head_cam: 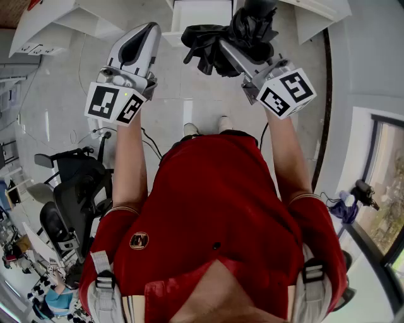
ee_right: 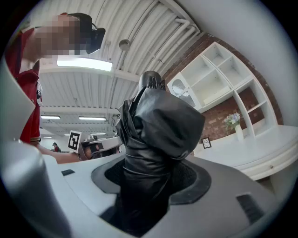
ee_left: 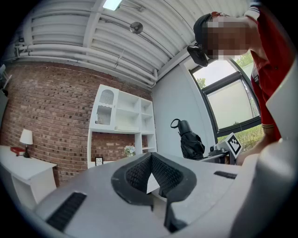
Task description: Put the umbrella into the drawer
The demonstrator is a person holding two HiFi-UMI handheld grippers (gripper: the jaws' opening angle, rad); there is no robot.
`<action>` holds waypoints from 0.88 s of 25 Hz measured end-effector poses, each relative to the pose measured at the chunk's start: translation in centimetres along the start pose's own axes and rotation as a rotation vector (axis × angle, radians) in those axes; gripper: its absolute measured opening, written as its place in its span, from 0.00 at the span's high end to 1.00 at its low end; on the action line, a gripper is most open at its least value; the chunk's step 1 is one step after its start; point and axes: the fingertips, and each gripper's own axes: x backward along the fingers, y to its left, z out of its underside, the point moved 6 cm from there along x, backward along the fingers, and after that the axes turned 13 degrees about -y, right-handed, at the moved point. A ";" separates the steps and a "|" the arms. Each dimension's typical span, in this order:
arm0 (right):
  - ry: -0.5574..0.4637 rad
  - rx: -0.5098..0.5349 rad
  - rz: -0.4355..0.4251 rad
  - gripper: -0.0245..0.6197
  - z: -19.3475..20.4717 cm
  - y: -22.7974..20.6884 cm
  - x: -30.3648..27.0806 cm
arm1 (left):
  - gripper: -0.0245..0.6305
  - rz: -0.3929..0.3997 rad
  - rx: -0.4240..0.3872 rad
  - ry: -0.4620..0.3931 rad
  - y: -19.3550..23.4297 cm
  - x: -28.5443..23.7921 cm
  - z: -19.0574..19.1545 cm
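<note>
A folded black umbrella (head_cam: pixel 218 41) is clamped in my right gripper (head_cam: pixel 230 50), which is held level in front of the person's chest. In the right gripper view the umbrella (ee_right: pixel 156 139) fills the space between the jaws of the right gripper (ee_right: pixel 149 183) and stands up past them. My left gripper (head_cam: pixel 144 35) is beside it on the left, jaws together with nothing in them. In the left gripper view the left gripper's (ee_left: pixel 150 162) dark pads meet at the tip, and the umbrella (ee_left: pixel 190 142) shows to the right. A white open drawer-like box (head_cam: pixel 194 16) lies ahead at the top.
White cabinet parts (head_cam: pixel 57 25) stand ahead to the left and right. Black office chairs (head_cam: pixel 76 195) are at the lower left, and a window (head_cam: pixel 385 183) is at the right. A white wall shelf (ee_left: pixel 122 121) hangs on brick, with a lamp (ee_left: pixel 26 137) on a white table.
</note>
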 end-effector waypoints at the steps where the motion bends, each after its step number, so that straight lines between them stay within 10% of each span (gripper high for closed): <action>1: 0.004 -0.003 -0.005 0.58 0.1 -0.2 0.0 | 0.95 -0.003 0.001 -0.001 0.1 -0.2 0.1; 14: 0.125 0.029 0.040 0.58 1.9 -4.4 3.1 | 0.95 -0.075 0.015 0.020 -0.9 -1.0 2.8; 22: 0.222 0.089 0.069 0.58 5.2 -7.0 -2.6 | 0.95 -0.089 0.039 0.000 6.3 -1.0 5.4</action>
